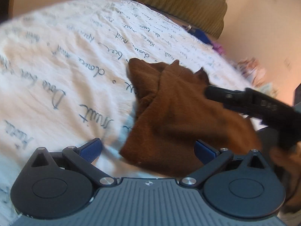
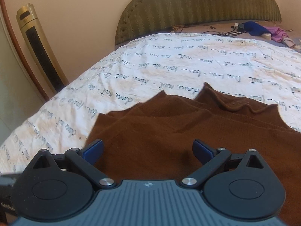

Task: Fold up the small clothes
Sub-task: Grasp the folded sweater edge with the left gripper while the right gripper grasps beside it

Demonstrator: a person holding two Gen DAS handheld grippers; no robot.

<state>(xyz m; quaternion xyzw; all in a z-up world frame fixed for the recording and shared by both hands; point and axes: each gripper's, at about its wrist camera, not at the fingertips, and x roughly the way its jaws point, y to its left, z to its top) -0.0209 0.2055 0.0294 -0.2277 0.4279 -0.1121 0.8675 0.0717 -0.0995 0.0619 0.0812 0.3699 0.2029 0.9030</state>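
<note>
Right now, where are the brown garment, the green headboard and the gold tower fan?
brown garment (image 2: pixel 160 131): right wrist view, middle of the flat knitted cloth.
green headboard (image 2: pixel 197 5): right wrist view, centre of the ribbed padding.
gold tower fan (image 2: pixel 40 47): right wrist view, dark front grille.

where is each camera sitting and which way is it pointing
Left wrist: rides on the left gripper, low over the bed, looking across the brown garment at the headboard; its own open blue fingers show, plus the right gripper coming in from the right.
Right wrist: rides on the right gripper, facing up the bed to the headboard and wall; its own open fingers show.
Shared: the brown garment, the lettered bedsheet, the headboard.
</note>
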